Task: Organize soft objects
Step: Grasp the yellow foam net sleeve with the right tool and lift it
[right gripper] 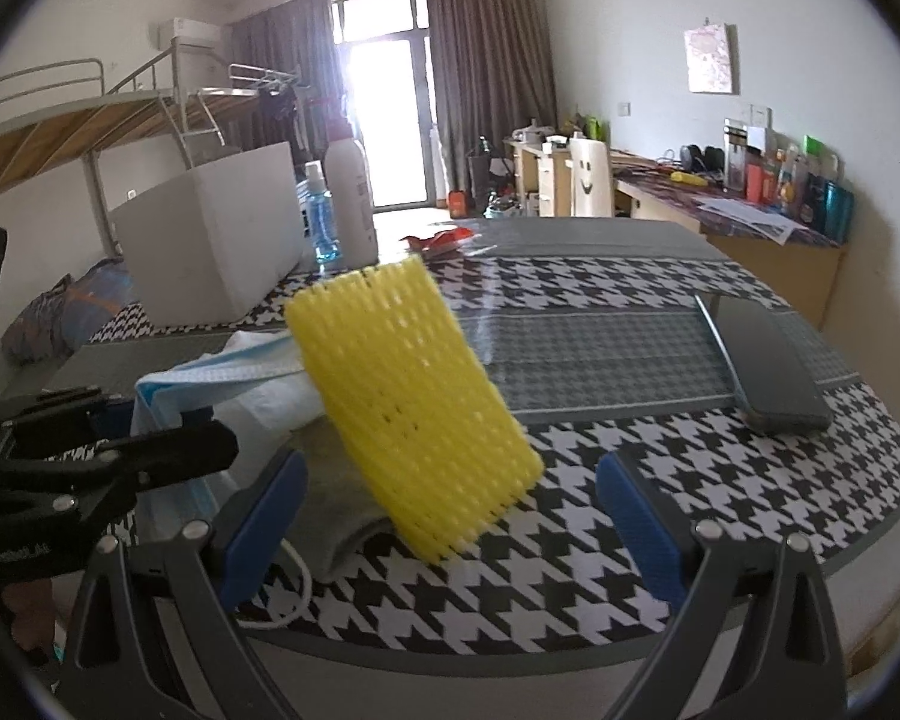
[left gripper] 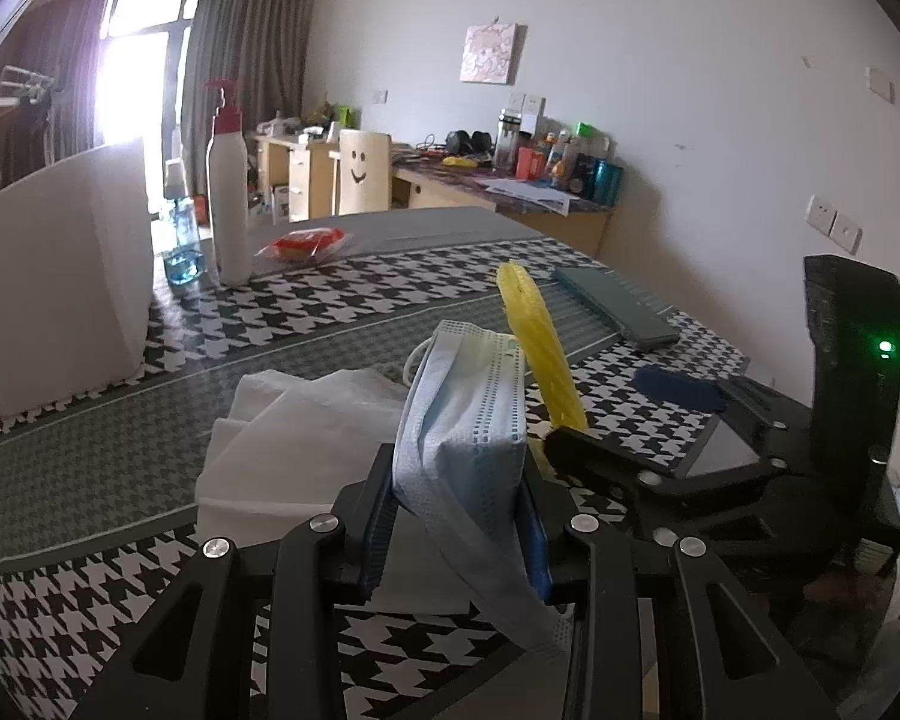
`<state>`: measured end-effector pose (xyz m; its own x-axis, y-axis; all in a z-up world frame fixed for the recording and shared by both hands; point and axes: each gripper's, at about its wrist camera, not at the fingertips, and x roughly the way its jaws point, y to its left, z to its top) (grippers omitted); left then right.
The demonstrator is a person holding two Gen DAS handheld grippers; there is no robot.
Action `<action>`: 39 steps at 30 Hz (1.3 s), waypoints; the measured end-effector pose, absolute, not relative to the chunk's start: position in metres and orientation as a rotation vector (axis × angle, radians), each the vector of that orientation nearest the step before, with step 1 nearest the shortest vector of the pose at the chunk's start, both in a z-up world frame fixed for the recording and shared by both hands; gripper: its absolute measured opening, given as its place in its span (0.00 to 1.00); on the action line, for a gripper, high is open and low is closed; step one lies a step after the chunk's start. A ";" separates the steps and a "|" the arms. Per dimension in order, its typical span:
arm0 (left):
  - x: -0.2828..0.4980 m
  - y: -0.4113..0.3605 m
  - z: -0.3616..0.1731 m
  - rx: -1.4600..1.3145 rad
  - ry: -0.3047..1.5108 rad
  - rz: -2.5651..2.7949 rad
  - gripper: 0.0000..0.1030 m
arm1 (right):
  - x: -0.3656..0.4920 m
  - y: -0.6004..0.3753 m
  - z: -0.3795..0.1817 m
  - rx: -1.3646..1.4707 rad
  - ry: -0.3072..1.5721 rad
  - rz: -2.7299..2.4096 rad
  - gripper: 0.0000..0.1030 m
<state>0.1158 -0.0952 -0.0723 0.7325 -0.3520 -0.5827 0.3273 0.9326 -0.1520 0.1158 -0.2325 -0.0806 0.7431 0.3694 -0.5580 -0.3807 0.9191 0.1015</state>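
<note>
A light blue face mask [left gripper: 456, 414] hangs crumpled between the blue pads of my left gripper [left gripper: 456, 516], which is shut on it above the houndstooth table [left gripper: 120, 420]. Just behind it a yellow foam net sleeve [left gripper: 540, 348] stands tilted. In the right wrist view that sleeve [right gripper: 408, 402] rises between the wide-apart fingers of my right gripper [right gripper: 450, 516], which is open; neither pad touches it. The mask [right gripper: 210, 378] lies to its left over a grey cloth [right gripper: 336, 498]. A white tissue [left gripper: 294, 438] lies left of the mask.
A white box [left gripper: 60, 282] stands at the table's left, with a white pump bottle [left gripper: 228, 198], a small blue bottle [left gripper: 183, 240] and a red packet [left gripper: 300, 243] behind. A dark phone [right gripper: 762, 354] lies at the right. A white cable [right gripper: 294, 588] trails near the front edge.
</note>
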 end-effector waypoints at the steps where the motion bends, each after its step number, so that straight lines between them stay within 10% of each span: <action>1: 0.116 -0.095 -0.073 -0.039 0.650 -0.374 0.37 | 0.116 -0.232 -0.081 -0.021 0.607 0.411 0.94; 18: 0.119 -0.090 -0.072 -0.048 0.651 -0.378 0.37 | 0.126 -0.230 -0.089 -0.020 0.691 0.421 0.18; 39: 0.084 -0.064 -0.034 -0.062 0.533 -0.325 0.37 | 0.095 -0.227 -0.044 -0.014 0.581 0.435 0.14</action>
<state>0.0844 -0.0643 -0.0345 0.8112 -0.3205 -0.4890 0.2885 0.9469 -0.1420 0.0951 -0.2268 -0.0442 0.7482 0.3937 -0.5340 -0.4015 0.9095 0.1079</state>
